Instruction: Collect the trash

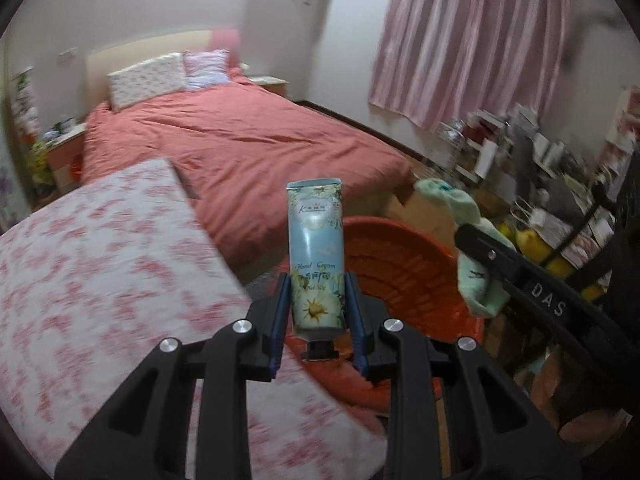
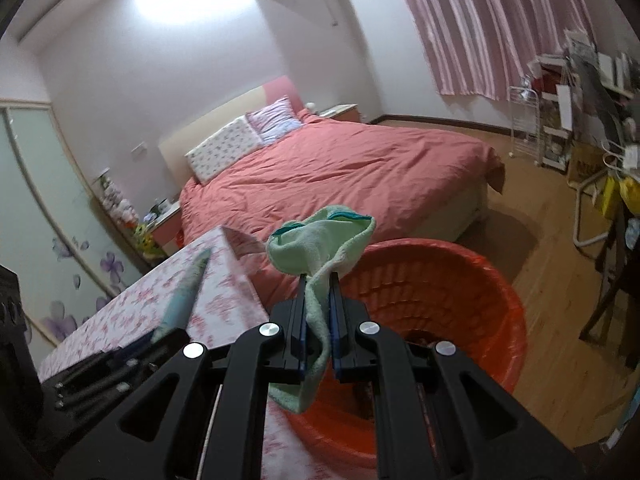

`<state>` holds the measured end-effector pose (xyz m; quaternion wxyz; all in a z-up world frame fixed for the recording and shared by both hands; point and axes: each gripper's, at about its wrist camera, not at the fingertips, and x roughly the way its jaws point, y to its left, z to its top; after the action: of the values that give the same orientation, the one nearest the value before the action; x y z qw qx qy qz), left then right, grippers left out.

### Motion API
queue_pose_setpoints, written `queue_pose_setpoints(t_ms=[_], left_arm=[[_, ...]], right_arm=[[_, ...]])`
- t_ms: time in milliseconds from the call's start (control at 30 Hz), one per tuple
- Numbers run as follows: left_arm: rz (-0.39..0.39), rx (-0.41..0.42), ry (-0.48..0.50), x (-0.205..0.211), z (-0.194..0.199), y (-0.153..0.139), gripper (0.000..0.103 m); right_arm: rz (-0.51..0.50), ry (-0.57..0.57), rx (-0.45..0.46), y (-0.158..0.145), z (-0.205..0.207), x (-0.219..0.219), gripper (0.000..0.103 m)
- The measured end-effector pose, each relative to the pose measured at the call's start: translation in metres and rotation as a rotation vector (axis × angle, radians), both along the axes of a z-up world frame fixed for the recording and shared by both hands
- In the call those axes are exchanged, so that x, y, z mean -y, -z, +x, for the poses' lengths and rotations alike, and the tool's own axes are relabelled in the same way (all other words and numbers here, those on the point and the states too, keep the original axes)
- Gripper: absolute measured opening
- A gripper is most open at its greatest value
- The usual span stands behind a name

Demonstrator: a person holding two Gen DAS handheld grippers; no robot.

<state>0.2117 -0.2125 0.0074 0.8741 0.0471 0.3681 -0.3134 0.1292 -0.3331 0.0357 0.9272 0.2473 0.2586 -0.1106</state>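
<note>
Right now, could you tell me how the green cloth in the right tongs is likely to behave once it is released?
The green cloth looks floppy: it droops on both sides of the right tongs. It probably weighs little and should crumple into the orange bin without rolling.

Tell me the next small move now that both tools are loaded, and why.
Probably carry the right tool a little further over the bin and open it. It is shut on the green cloth, which already hangs at the bin's near rim. The left tool, shut on the hand cream, sits at the table edge and can follow.
</note>
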Motion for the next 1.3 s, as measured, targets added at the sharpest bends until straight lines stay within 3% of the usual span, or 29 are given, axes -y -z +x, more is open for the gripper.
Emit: queue_pose_setpoints(t_ms=[167, 200, 267, 367, 500, 633, 667, 767, 833, 967, 1067, 1300], left_arm=[[0.044, -0.046, 0.069, 0.044, 0.012, 0.029, 0.029], [0.055, -0.049, 0.07, 0.05, 0.016, 0.035, 0.033], [0.071, -0.061, 0.071, 0.058, 0.021, 0.044, 0.045], [0.083, -0.077, 0.06, 0.06, 0.028, 0.055, 0.052], [0.09, -0.091, 0.035, 0.048, 0.034, 0.062, 0.071], [0.109, -0.063, -0.024, 0.027, 0.033, 0.057, 0.097], [0.108, -0.059, -0.04, 0.021, 0.032, 0.055, 0.099], [0.111, -0.071, -0.097, -0.002, 0.03, 0.05, 0.099], [0.132, -0.084, -0.137, -0.016, 0.029, 0.047, 0.099], [0.145, -0.09, -0.185, -0.044, 0.02, 0.042, 0.099], [0.13, -0.106, -0.231, -0.077, 0.01, 0.039, 0.099], [0.152, -0.071, -0.332, -0.139, -0.029, 0.027, 0.099]], right_arm=[[0.061, 0.024, -0.028, 0.021, 0.008, 0.027, 0.011], [0.073, 0.027, -0.034, 0.025, 0.008, 0.03, 0.014], [0.104, 0.033, -0.052, 0.035, 0.01, 0.038, 0.029], [0.126, 0.04, -0.067, 0.045, 0.01, 0.045, 0.034], [0.11, 0.04, -0.083, 0.048, 0.007, 0.043, 0.045], [-0.001, 0.066, -0.08, 0.037, -0.003, 0.029, 0.073], [-0.026, 0.074, -0.079, 0.034, -0.004, 0.026, 0.079], [-0.137, 0.124, -0.087, 0.022, -0.012, 0.013, 0.097], [-0.215, 0.158, -0.085, 0.012, -0.019, 0.002, 0.101], [-0.292, 0.201, -0.121, 0.001, -0.026, -0.005, 0.101], [-0.285, 0.188, -0.126, -0.004, -0.037, -0.011, 0.101], [-0.303, 0.164, -0.042, -0.016, -0.068, -0.035, 0.101]])
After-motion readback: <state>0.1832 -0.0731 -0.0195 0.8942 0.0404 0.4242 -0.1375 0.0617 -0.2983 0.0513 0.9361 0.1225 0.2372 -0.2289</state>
